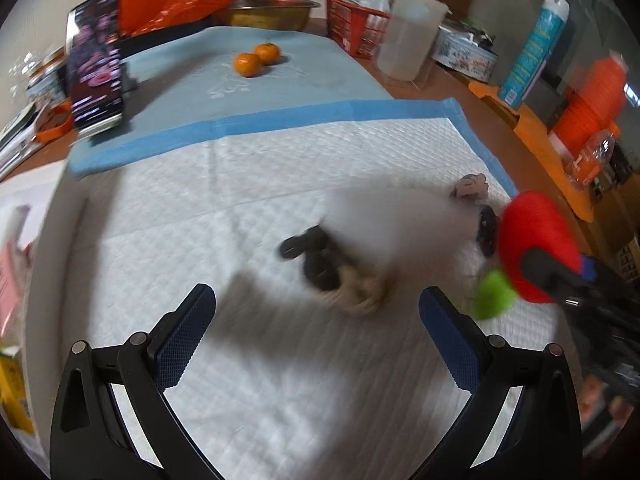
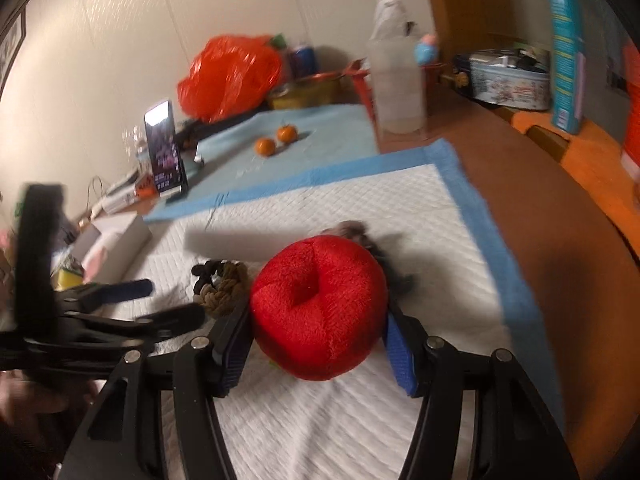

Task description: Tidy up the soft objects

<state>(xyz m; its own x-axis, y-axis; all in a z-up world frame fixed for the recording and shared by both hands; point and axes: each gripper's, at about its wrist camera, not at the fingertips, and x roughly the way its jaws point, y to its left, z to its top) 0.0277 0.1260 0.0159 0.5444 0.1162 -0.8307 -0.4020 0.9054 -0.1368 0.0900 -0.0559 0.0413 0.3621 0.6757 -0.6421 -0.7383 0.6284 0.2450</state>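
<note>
While a red plush apple [image 2: 320,312] is clamped between the blue pads of the right gripper [image 2: 318,340], it is held just above a white quilted pad [image 2: 320,432] with a blue border, which serves as the landmark. A green leaf [image 1: 494,294] is seen hanging under the apple in the left wrist view. The left gripper [image 1: 318,328] is held over the near middle of the pad with its jaws spread wide and nothing between them.

On the pad, just left of the apple, a knotted tan rope toy [image 2: 224,290] is seen with a dark bumpy piece [image 2: 204,276] touching its far side. Behind these a white blurred object [image 2: 240,242] is lying; what it is cannot be told. Beyond the apple, toward the pad's far right corner, a small greyish-pink fabric bundle [image 1: 470,186] is resting, with a dark item [image 1: 486,230] beside it, too blurred to name.

Past the pad's far edge a light blue cloth [image 1: 320,76] is spread, and two oranges [image 1: 256,59] are sitting on it, touching. At the cloth's left edge a phone [image 1: 96,64] is propped upright. Farther back, an orange plastic bag [image 2: 228,76] and a metal bowl [image 1: 268,12] are seen.
</note>
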